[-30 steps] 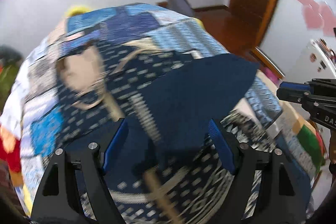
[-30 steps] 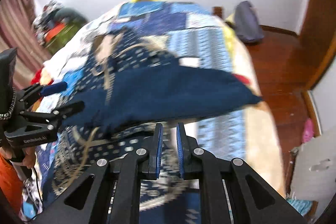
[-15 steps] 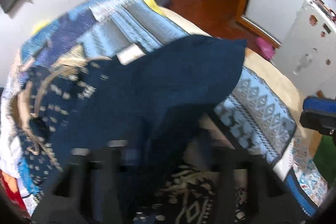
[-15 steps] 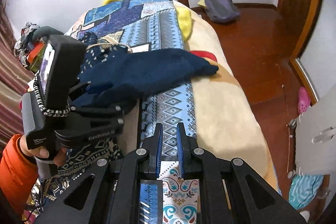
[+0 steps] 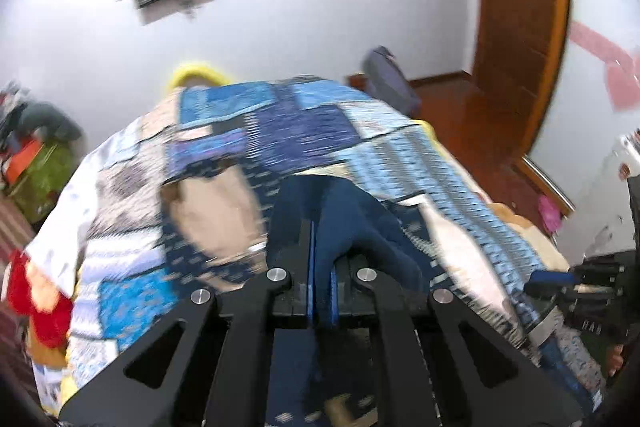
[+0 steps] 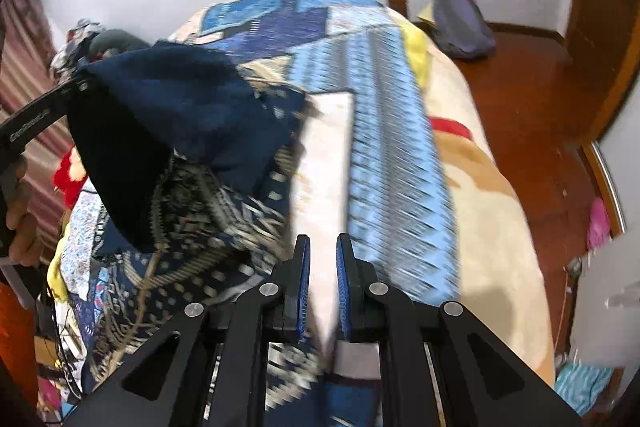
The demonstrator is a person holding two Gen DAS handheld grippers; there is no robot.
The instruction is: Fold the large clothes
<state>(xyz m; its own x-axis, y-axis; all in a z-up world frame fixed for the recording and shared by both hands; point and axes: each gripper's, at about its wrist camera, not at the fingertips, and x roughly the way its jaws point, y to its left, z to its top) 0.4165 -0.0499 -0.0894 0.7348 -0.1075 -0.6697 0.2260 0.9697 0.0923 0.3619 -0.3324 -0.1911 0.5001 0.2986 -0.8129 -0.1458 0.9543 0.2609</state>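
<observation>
Garment point(image 5: 344, 211) in left gripper point(image 5: 320, 251)

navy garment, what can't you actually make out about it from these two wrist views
- Its overall shape: in the left wrist view the left gripper and its own folds hide most of the navy garment.
- Its lower edge: in the right wrist view it hangs over the patterned cloth, and motion blur smears the boundary.
- What the right gripper pinches: pale cloth shows between the fingers, but blur leaves its identity unclear.
</observation>
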